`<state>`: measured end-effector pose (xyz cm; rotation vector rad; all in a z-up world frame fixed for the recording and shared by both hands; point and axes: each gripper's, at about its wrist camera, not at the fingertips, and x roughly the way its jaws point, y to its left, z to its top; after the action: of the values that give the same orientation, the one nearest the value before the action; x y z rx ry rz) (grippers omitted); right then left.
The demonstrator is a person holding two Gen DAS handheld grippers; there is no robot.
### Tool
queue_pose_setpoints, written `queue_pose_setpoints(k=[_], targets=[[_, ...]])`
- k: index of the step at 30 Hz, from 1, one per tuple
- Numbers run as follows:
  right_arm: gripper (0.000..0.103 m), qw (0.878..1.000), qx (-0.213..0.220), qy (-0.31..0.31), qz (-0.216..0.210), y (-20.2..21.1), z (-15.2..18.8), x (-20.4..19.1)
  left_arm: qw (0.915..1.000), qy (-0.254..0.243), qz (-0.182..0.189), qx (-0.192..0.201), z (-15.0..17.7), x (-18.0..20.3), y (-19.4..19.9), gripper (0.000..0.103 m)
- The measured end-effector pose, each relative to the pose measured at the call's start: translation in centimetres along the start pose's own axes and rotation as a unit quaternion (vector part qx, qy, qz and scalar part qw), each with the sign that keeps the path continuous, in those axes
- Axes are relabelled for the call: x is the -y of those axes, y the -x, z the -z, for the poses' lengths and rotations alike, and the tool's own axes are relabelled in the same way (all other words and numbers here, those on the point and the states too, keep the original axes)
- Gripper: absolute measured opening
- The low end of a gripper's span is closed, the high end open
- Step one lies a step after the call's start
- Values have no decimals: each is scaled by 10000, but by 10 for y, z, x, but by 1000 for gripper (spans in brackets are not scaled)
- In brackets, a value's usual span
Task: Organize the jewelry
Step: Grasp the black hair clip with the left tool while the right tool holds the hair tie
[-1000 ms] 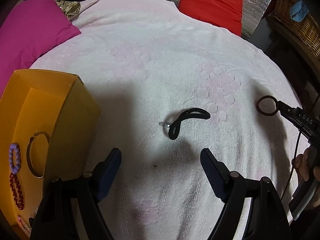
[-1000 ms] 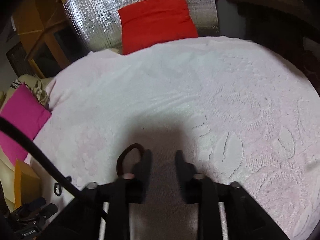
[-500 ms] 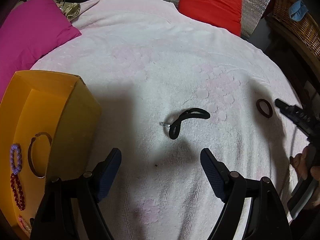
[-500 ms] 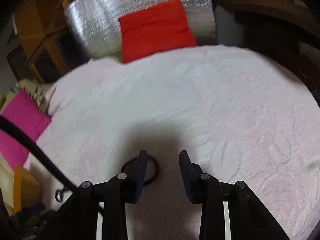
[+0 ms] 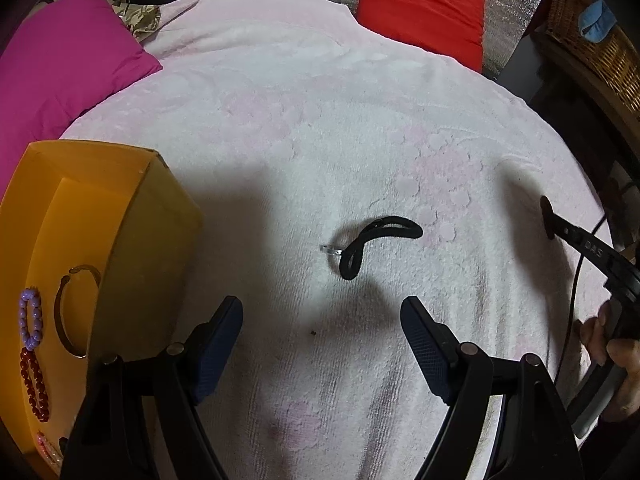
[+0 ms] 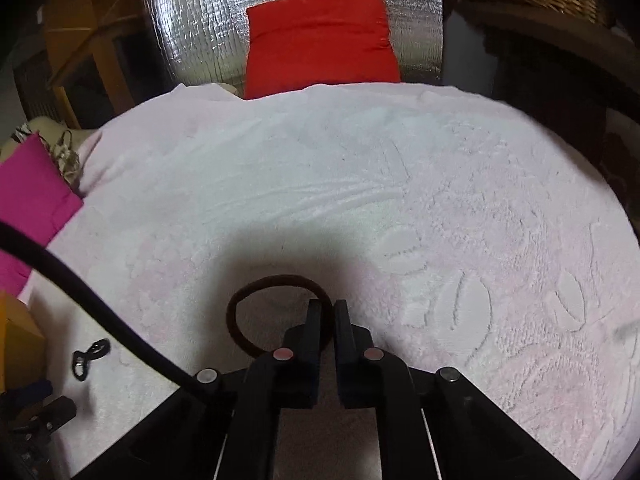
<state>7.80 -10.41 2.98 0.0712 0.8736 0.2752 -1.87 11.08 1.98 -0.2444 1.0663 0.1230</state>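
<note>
now right gripper [image 6: 327,312] has just closed, pinching the brown hair tie [image 6: 256,292]; left gripper [image 5: 320,336] spread wide

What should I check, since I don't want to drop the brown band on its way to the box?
1. Right gripper on the brown band: ok; its jaws have just closed with the band's right side between them.
2. Band off the blanket: cannot tell.
3. Left gripper open, holding nothing: ok.
4. Room in the yellow box beside the bracelets: ok.
5. Way to the box: not ok; the black band and small ring lie between, so probably pass above them.
</note>
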Motion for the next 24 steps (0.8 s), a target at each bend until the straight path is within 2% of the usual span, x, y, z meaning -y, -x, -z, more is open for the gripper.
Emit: queue_pose_setpoints(k=[4, 11, 18, 24], targets=[[6, 9993, -107, -137, -334, 11, 6, 11, 9999, -45, 43, 161, -1, 1, 4, 82], [6, 9981, -92, 348, -510, 41, 30, 12, 9997, -18, 49, 228, -5, 6, 2, 82], [6, 9954, -450, 647, -544, 35, 54, 10, 9996, -175, -107, 190, -4, 24, -1, 82], [6, 9948, -468, 464, -781, 40, 61, 22, 9983, -286, -234, 454, -9, 36, 2, 82]])
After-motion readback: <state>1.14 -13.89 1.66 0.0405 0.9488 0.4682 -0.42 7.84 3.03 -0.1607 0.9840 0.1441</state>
